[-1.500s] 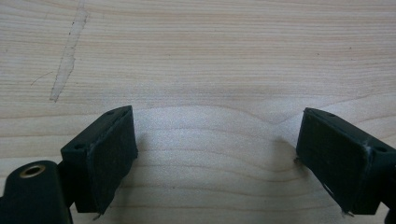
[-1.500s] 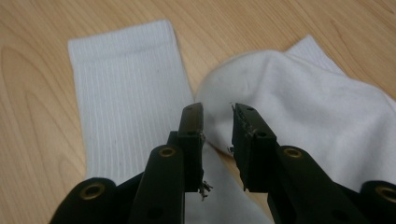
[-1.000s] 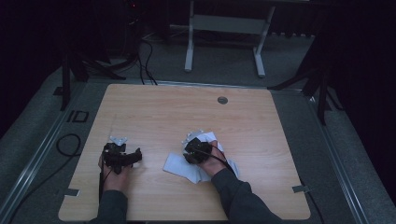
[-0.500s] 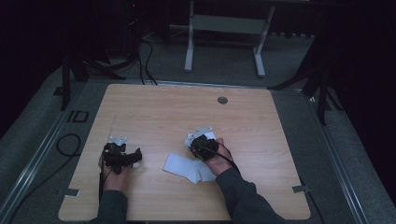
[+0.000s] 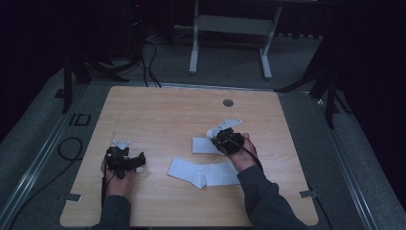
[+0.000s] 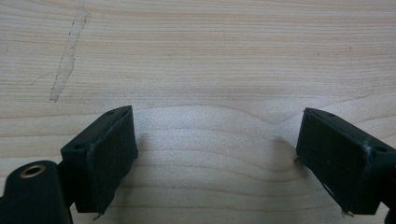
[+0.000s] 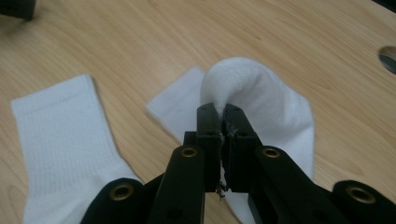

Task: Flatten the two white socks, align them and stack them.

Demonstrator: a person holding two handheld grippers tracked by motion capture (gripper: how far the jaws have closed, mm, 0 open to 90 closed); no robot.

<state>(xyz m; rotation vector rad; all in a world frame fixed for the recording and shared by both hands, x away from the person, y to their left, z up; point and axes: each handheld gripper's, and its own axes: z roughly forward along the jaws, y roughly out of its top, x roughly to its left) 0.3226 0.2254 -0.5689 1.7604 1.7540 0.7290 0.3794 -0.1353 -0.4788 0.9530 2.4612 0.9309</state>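
Pinching white sock (image 7: 261,93) between closed jaws of our right gripper (image 7: 223,116), just beside flat sock (image 7: 65,140). Our left gripper (image 6: 215,154) open, nothing between jaws.

White ribbed socks (image 7: 60,140); black tool (image 7: 223,122); pale woodgrain table (image 5: 158,115).

Right gripper (image 5: 225,140) apparently lifted one sock (image 7: 261,93) away

One white sock (image 7: 261,100), pinched in a fold and bulging into a hump, lies just right of centre in my right gripper view; its mate (image 7: 65,154) lies flat on the wood at the lower left.
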